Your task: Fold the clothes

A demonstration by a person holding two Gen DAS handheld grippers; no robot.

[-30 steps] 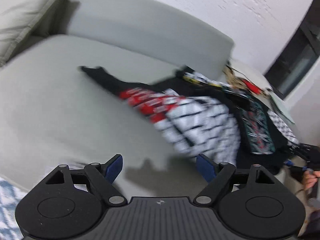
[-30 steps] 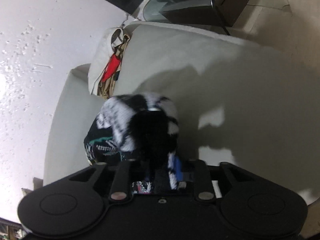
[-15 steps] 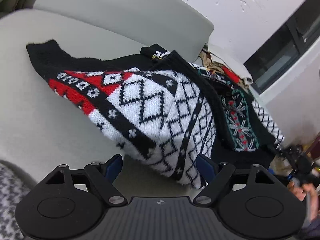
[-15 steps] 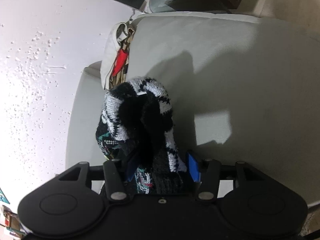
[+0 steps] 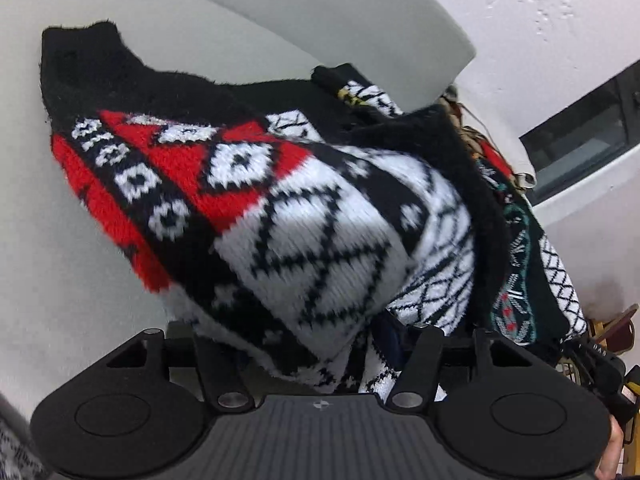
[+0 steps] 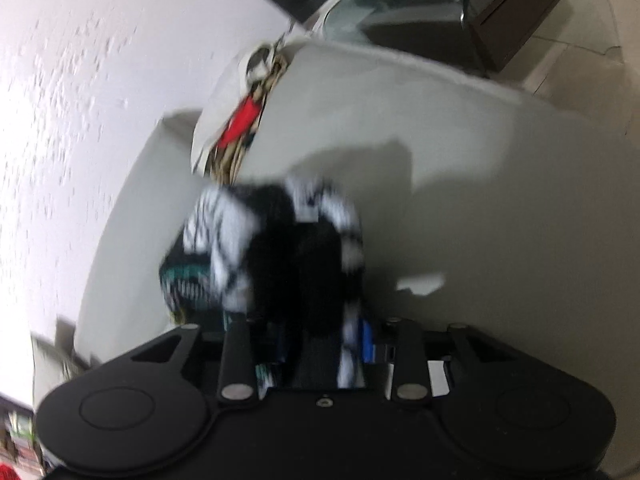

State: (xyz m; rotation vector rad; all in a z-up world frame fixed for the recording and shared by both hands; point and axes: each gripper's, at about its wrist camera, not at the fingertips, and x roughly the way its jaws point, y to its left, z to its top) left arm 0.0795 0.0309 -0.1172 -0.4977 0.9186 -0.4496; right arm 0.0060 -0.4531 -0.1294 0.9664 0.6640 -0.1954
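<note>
Both claws point forward over the grey sofa [image 5: 48, 272], the left claw [image 5: 316, 344] and the right claw [image 6: 316, 340] each clamped on the patterned knit sweater [image 5: 280, 208] bunched just ahead.

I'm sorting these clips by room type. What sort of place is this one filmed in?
Most likely a home living room. A patterned knit sweater lies on a pale grey sofa, a glass-topped table stands on a tiled floor beyond it, and the wall is white textured plaster.
</note>
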